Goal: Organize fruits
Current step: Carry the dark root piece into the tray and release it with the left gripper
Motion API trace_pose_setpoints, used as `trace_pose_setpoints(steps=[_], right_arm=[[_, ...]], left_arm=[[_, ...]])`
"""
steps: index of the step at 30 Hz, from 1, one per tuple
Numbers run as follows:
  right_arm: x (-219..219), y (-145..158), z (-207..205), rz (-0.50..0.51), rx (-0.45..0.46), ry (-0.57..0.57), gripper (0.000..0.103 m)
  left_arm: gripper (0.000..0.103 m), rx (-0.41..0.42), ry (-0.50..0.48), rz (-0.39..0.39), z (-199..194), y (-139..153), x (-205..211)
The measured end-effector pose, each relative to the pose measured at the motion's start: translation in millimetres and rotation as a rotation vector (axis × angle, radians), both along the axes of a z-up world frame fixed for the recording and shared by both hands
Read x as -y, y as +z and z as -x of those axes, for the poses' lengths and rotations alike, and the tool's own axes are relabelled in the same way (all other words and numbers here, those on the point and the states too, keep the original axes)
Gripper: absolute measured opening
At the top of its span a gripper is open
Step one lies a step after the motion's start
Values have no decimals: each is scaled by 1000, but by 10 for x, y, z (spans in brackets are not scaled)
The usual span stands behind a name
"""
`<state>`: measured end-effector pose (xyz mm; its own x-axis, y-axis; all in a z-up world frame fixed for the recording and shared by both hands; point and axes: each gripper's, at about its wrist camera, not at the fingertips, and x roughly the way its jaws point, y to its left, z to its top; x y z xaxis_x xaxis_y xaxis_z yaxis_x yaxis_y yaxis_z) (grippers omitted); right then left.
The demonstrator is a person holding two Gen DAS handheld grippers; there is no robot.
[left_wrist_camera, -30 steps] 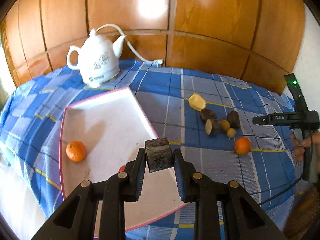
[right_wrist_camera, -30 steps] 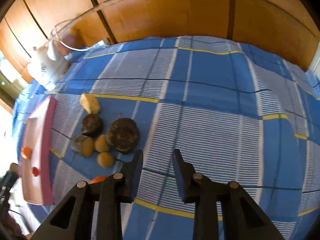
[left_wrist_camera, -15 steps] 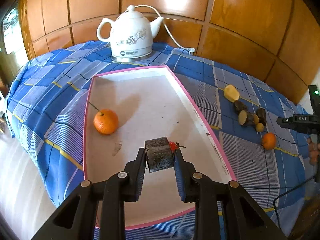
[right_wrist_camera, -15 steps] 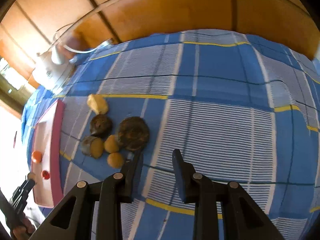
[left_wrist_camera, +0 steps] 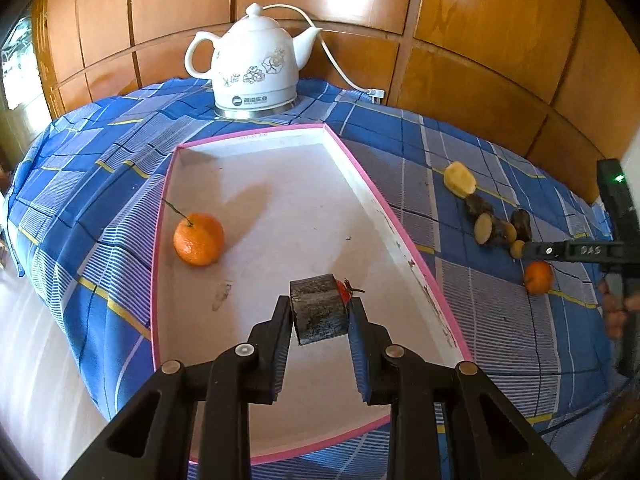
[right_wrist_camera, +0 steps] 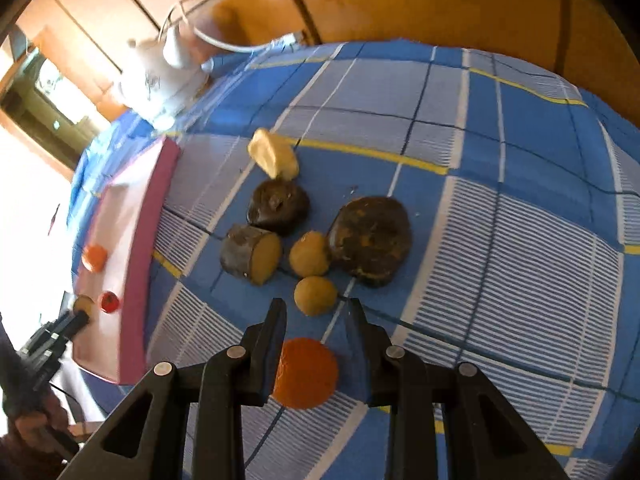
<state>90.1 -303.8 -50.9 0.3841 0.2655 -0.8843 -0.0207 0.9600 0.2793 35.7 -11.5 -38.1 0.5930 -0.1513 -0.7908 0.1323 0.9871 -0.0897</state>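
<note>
1. Left gripper: clamped on a dark cut chunk, held over the pink-rimmed tray.
2. Right gripper: jaws apart, gripping nothing; small orange lies on the cloth between them.
3. Tray contents: stemmed orange, red fruit.
4. Checked cloth: remaining pieces clustered just ahead of the right gripper.

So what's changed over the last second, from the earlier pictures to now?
The left gripper, still clamped on the dark chunk, swung over the pink-rimmed tray. The right gripper moved toward the pile, so the orange on the cloth now lies between its jaws, not gripped. The tray's orange, the kettle and the pile stayed put.
</note>
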Motion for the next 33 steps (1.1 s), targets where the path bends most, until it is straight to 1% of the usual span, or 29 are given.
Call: trace_pose_setpoints(steps=[3, 4, 6, 9, 13, 17, 21, 27, 31, 33], right_arm=[[-26, -74, -34, 29, -11, 4, 30], [-40, -78, -42, 46, -1, 7, 30], [-59, -72, -57, 54, 14, 13, 25], [-128, -77, -60, 101, 26, 37, 25], [-113, -81, -59, 93, 21, 34, 25], [-109, -92, -63, 88, 20, 35, 25], [-155, -87, -61, 110, 22, 45, 25], [-197, -87, -52, 142, 26, 63, 25], [-212, -93, -54, 153, 29, 71, 25], [-212, -95, -56, 153, 29, 71, 25]], left_arm=[[28, 1, 13, 4, -18, 4, -48], [28, 3, 19, 5, -19, 6, -62], [28, 2, 25, 7, -33, 6, -86], [28, 0, 40, 15, -71, 14, -141], [28, 5, 71, 33, -160, 79, -262], [28, -14, 118, 107, -341, 159, -462], [28, -10, 147, 138, -536, 221, -571], [28, -5, 157, 96, -866, 201, -562], [29, -24, 166, 61, -1149, 100, -556], [39, -16, 175, 18, -1253, 58, -541]])
